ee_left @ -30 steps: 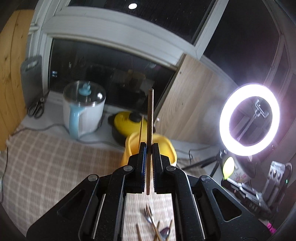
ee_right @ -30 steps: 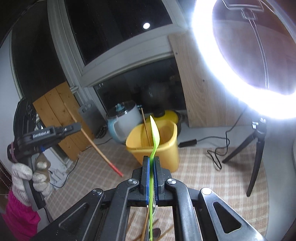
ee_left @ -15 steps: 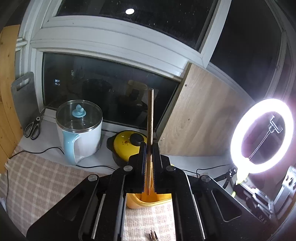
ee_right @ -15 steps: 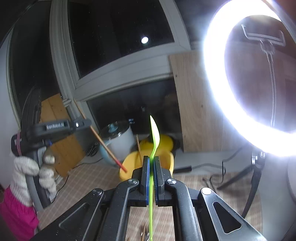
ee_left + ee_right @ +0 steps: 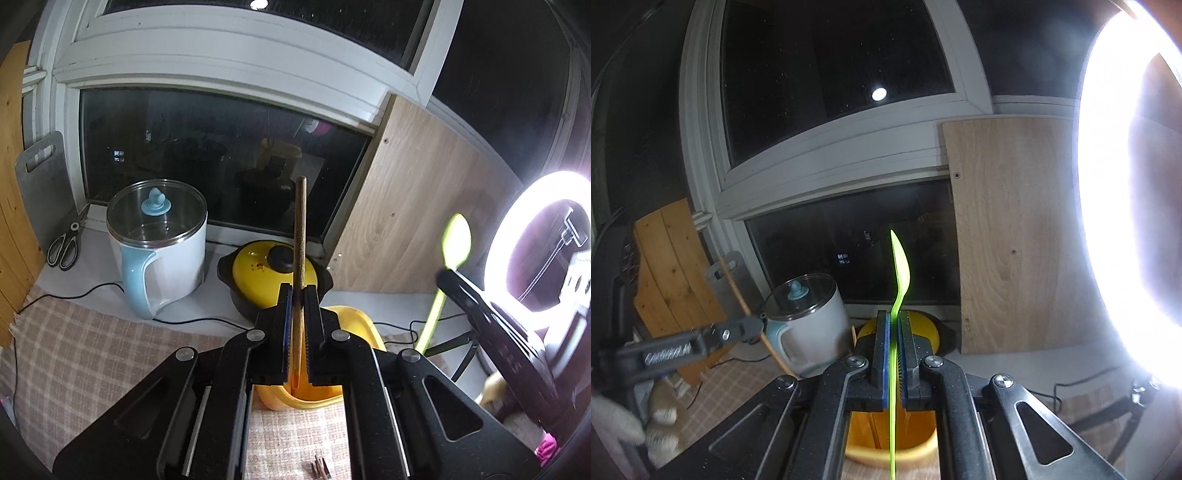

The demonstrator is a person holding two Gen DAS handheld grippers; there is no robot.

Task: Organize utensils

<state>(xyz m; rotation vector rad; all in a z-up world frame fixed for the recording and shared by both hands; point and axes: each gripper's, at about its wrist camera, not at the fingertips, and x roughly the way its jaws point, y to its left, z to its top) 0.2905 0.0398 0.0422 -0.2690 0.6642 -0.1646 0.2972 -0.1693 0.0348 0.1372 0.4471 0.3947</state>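
Note:
My left gripper (image 5: 298, 291) is shut on a brown wooden chopstick (image 5: 300, 229) that stands upright between its jaws. Its lower end hangs over the yellow bin (image 5: 356, 323), which sits just beyond and below the jaws. My right gripper (image 5: 894, 317) is shut on a bright green plastic spoon (image 5: 901, 266), bowl end up, directly above the same yellow bin (image 5: 857, 452). In the left wrist view the right gripper (image 5: 448, 277) and the green spoon (image 5: 458, 240) appear on the right. The right wrist view shows the left gripper (image 5: 759, 325) at the left, held by a gloved hand (image 5: 661, 435).
A white pot with a blue handle (image 5: 159, 240) and a yellow lidded casserole (image 5: 266, 264) stand behind the bin by the window. Scissors (image 5: 64, 247) and a grey cutting board (image 5: 40, 184) are far left. A bright ring light (image 5: 535, 251) stands right. Loose utensils (image 5: 319, 470) lie on the checked cloth.
Both grippers have moved in over the yellow bin, which now sits under their jaws. The right gripper with the spoon has come into the left wrist view.

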